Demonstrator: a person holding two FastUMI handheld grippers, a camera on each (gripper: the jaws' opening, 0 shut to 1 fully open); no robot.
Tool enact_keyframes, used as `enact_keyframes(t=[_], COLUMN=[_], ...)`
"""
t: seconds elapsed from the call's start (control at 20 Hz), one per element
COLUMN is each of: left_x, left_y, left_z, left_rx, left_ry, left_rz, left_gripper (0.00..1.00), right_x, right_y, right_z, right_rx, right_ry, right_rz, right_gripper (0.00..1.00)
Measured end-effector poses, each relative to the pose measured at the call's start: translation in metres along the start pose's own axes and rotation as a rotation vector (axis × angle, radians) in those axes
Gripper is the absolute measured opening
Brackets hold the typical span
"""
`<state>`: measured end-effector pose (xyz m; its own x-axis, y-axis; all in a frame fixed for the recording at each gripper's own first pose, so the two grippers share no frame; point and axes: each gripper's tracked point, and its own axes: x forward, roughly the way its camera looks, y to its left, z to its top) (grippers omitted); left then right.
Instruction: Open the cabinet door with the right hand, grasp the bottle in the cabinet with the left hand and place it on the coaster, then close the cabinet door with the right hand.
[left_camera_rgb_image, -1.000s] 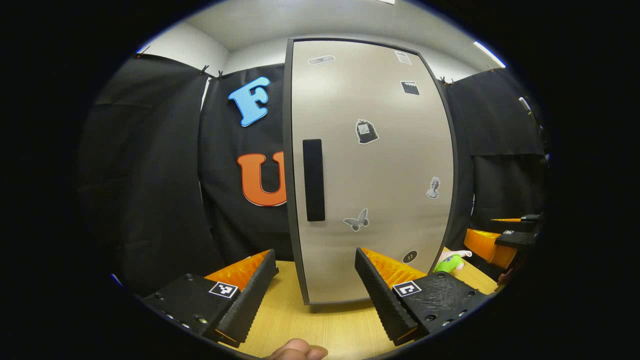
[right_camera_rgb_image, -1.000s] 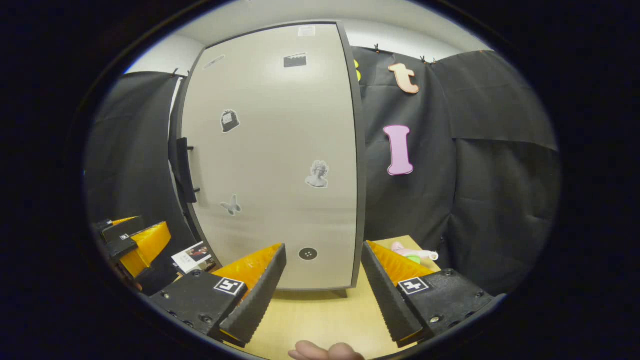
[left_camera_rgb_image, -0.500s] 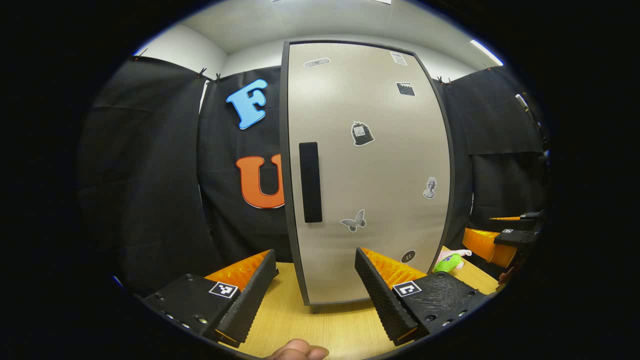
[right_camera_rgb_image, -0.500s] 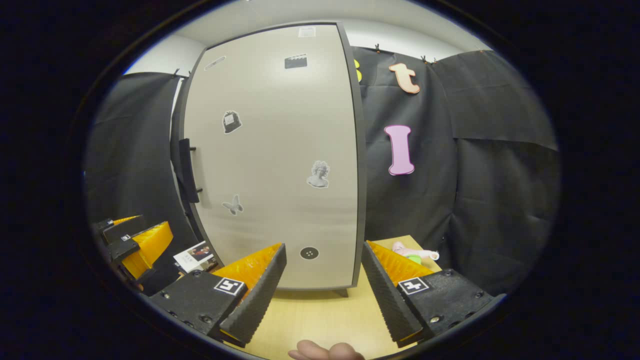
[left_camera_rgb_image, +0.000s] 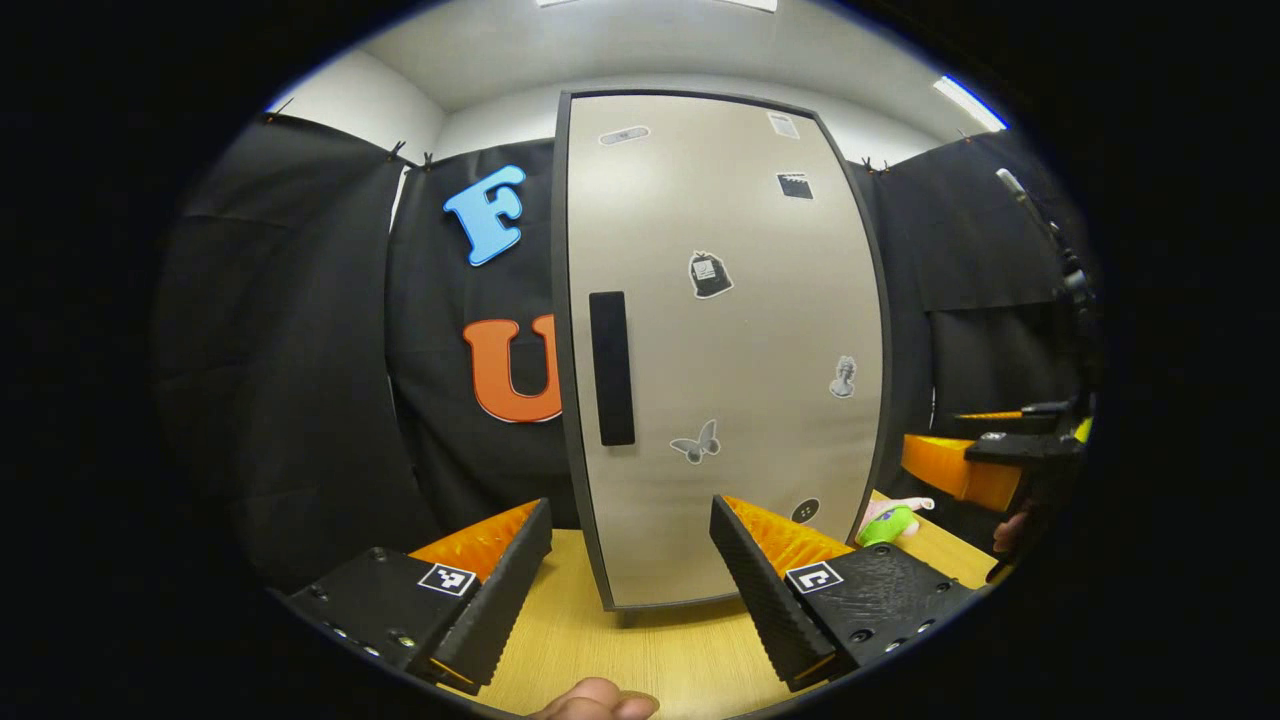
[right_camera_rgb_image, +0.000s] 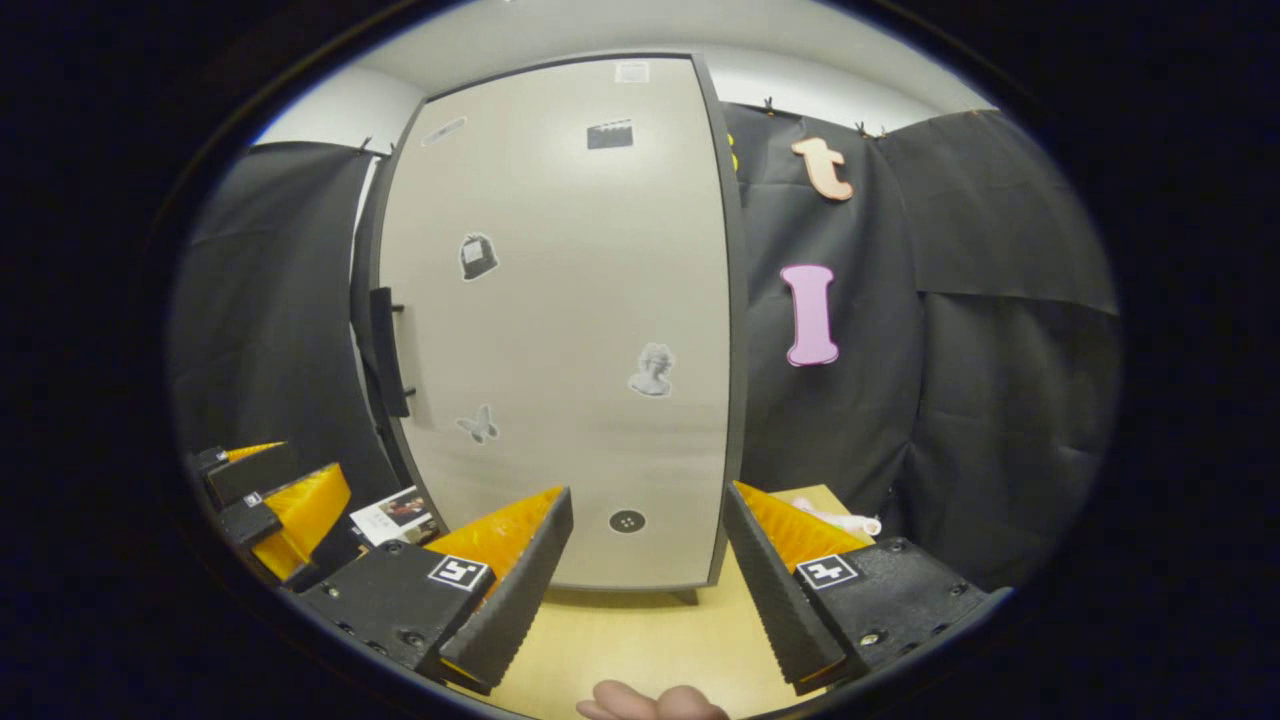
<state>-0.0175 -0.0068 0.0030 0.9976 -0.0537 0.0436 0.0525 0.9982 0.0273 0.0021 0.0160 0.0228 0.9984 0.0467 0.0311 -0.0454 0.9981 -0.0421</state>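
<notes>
I see the cabinet door (left_camera_rgb_image: 730, 350) closed flat in its dark frame, so whatever the cabinet holds is hidden from me and I cannot tell where the bottle sits. The door's dark handle (left_camera_rgb_image: 611, 368) runs upright near its left edge, at about 10 o'clock from my left gripper (left_camera_rgb_image: 630, 555). Small stickers dot the door face, a butterfly (left_camera_rgb_image: 696, 442) among them.

In the left gripper view my left gripper hangs over the wooden table (left_camera_rgb_image: 660, 650) in front of the door, jaws spread wide with nothing between them. At 3 o'clock I see the right gripper (left_camera_rgb_image: 985, 465) off beside the cabinet, apart from the door. A green and pink toy (left_camera_rgb_image: 890, 520) lies on the table just past the door's lower right corner.

In the right gripper view my right gripper (right_camera_rgb_image: 648, 545) also stands released and empty, facing the door's lower right part, with the handle (right_camera_rgb_image: 388, 350) well off at 10 o'clock. The left gripper (right_camera_rgb_image: 270, 500) shows at 9 o'clock, and a small printed card (right_camera_rgb_image: 395, 512) lies beside it. Nothing stands between either gripper and the door.
</notes>
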Motion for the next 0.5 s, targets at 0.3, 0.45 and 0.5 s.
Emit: enact_keyframes(t=[0.3,0.45,0.5], left_x=[-0.031,-0.049,-0.055], left_y=[0.025,0.05,0.059], left_z=[-0.009,-0.013,-0.014], left_rx=[-0.001,0.009,0.012], left_ry=[-0.02,-0.025,-0.025], left_rz=[-0.016,0.013,0.03], left_gripper=[0.97,0.96,0.97], right_x=[0.022,0.034,0.037], right_y=[0.057,0.099,0.115], right_z=[0.031,0.04,0.039], right_rx=[-0.07,-0.105,-0.106], right_ry=[-0.053,-0.069,-0.067], right_rz=[0.11,0.183,0.214], right_gripper=[0.97,0.97,0.96])
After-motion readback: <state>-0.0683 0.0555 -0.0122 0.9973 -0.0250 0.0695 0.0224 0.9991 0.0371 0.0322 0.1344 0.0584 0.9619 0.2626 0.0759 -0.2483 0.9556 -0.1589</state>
